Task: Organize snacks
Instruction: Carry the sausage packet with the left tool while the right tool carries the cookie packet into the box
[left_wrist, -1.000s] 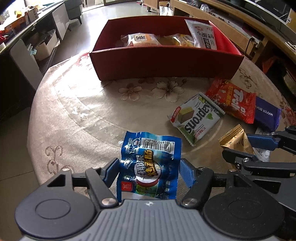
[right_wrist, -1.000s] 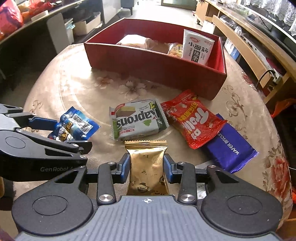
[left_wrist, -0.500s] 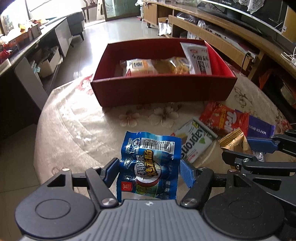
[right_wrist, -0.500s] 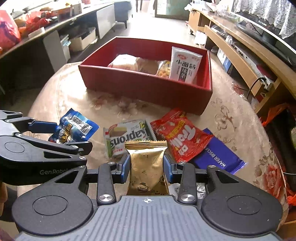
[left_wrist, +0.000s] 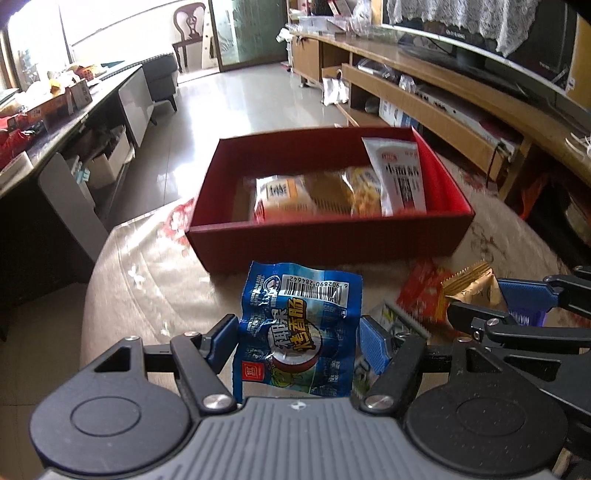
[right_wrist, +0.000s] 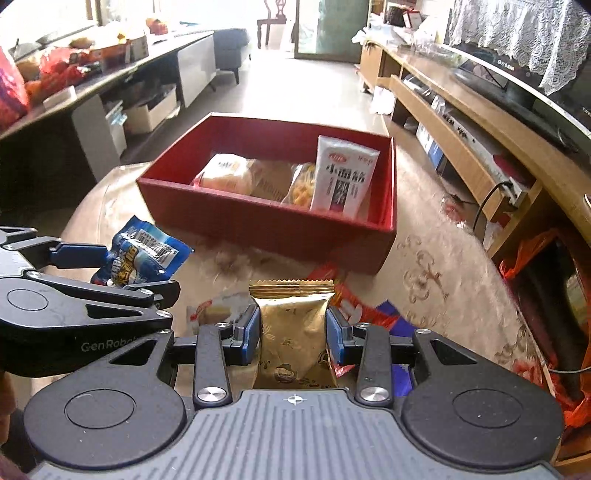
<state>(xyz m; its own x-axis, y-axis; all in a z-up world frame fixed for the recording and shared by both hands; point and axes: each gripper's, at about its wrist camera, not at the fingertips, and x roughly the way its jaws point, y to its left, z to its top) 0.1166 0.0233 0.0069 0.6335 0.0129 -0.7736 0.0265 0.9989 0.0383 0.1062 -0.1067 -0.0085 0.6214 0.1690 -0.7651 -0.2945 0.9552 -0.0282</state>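
- Both grippers have risen off the table since a second ago, each carrying its packet: the red box, which then filled the upper part of both views, now sits lower and smaller, with its inside open to view.
- Nearest in the left wrist view, the left gripper (left_wrist: 299, 341) is clamped on the blue sausage packet (left_wrist: 301, 325), blue pads pressing its two side edges; the packet stands with its long axis pointing forward, barcode end toward the box.
- Nearest in the right wrist view, the right gripper (right_wrist: 293, 334) is closed on the gold packet (right_wrist: 293, 332) in the same way, crimped top edge forward.
- Just below and ahead, the wafer packet (right_wrist: 218, 312), the red gummy packet (right_wrist: 345, 301) and the purple wafer packet (right_wrist: 388, 310) lie loose on the tablecloth (right_wrist: 436, 273) (all partly hidden by the held packet).
- Further on, the red box (right_wrist: 266, 221) lies straight ahead of both grippers, its long side across the line of travel.
- Judging by the views, the left gripper faces the box's emptier left half, while the right faces the filled part, where the bread packet (right_wrist: 229, 173) and the upright white packet (right_wrist: 343, 177) already sit.
- Neither arm looks clearly nearer; each likely needs a forward carry over the near wall, then a release.
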